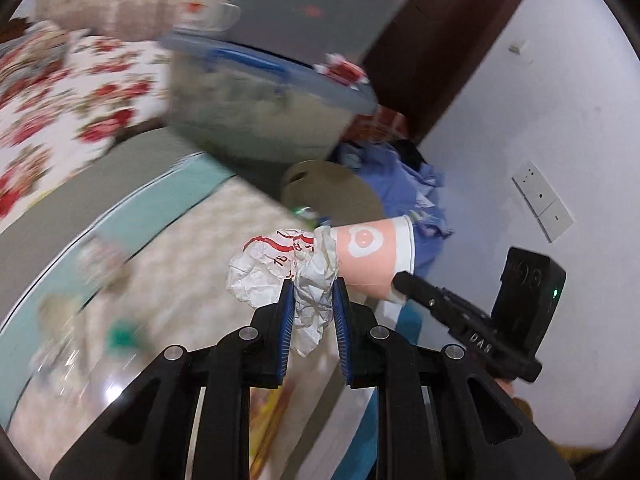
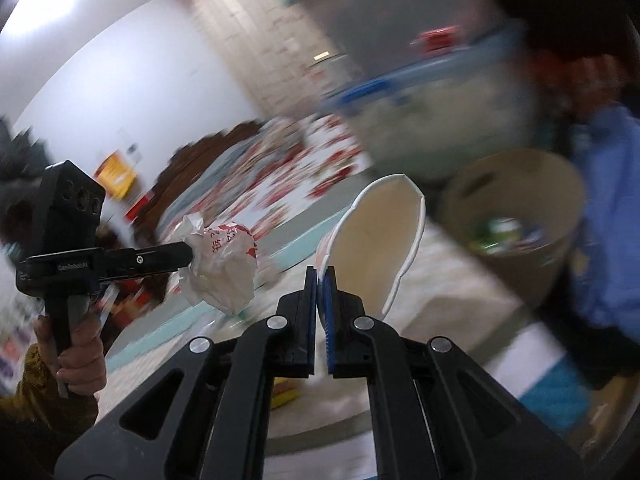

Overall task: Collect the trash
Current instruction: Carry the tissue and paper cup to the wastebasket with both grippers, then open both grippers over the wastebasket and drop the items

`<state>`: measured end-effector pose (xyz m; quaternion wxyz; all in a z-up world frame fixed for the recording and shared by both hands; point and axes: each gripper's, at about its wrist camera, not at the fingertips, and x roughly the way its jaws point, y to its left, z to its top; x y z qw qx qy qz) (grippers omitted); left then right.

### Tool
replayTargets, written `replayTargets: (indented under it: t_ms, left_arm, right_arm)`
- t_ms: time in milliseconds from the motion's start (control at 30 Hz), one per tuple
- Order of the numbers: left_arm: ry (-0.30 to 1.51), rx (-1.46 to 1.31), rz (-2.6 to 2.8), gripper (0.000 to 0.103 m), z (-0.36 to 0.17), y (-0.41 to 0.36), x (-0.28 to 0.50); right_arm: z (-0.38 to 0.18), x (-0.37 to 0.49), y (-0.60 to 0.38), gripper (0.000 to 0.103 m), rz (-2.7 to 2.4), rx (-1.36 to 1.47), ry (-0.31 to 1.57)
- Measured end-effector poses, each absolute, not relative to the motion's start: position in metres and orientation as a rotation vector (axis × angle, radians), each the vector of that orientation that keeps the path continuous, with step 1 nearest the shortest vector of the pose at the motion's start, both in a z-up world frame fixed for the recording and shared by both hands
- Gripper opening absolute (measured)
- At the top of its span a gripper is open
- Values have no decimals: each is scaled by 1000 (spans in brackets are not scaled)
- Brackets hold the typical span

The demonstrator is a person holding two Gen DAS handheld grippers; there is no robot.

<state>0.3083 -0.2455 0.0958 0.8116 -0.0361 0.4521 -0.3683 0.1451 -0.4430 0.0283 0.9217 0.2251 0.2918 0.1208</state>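
Observation:
My left gripper [image 1: 313, 286] is shut on a crumpled white paper wrapper with red print [image 1: 272, 268], held in the air; the wrapper also shows in the right wrist view [image 2: 222, 264] at the tip of the left gripper [image 2: 188, 254]. My right gripper [image 2: 321, 276] is shut on the rim of a squashed pink paper cup [image 2: 380, 240], its white inside facing the camera. In the left wrist view the cup [image 1: 372, 256] lies sideways just right of the wrapper, with the right gripper [image 1: 404, 280] at its rim. A tan round waste bin [image 2: 516, 216] with trash inside stands beyond.
The bin also shows in the left wrist view [image 1: 332, 188]. Stacked clear storage boxes with blue lids [image 1: 272, 92] stand behind it, with blue cloth [image 1: 404, 184] on the right. A floral bedspread [image 1: 68, 92] lies left. A patterned rug with teal border [image 1: 172, 200] lies below.

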Motion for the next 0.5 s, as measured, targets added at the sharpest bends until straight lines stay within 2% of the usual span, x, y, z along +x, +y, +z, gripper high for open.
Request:
replayTargets:
  t_ms: [167, 233, 267, 300, 333, 400, 433, 467, 500]
  left_arm:
    - [990, -34, -811, 18, 77, -356, 369]
    - [987, -12, -796, 21, 68, -385, 383]
    - [968, 4, -771, 32, 61, -405, 394]
    - [963, 15, -751, 58, 57, -414, 399]
    - [965, 42, -711, 68, 49, -428, 407]
    - [988, 53, -673, 64, 38, -438, 416]
    - [1007, 41, -678, 64, 34, -438, 416]
    - [1021, 19, -695, 64, 32, -433, 413]
    - [1017, 16, -701, 64, 32, -430, 411]
  right_arm:
    - [21, 185, -513, 6, 104, 468, 599]
    - [13, 205, -534, 6, 63, 469, 615]
    - [8, 214, -538, 9, 53, 467, 626]
    - [-1, 231, -546, 9, 38, 463, 647]
    - [-8, 239, -552, 9, 22, 464, 668]
    - [-25, 252, -565, 14, -1, 516, 719]
    - [-32, 254, -570, 35, 3, 558, 736]
    - [-35, 252, -571, 78, 14, 580, 740]
    - [-35, 249, -571, 90, 12, 582, 728]
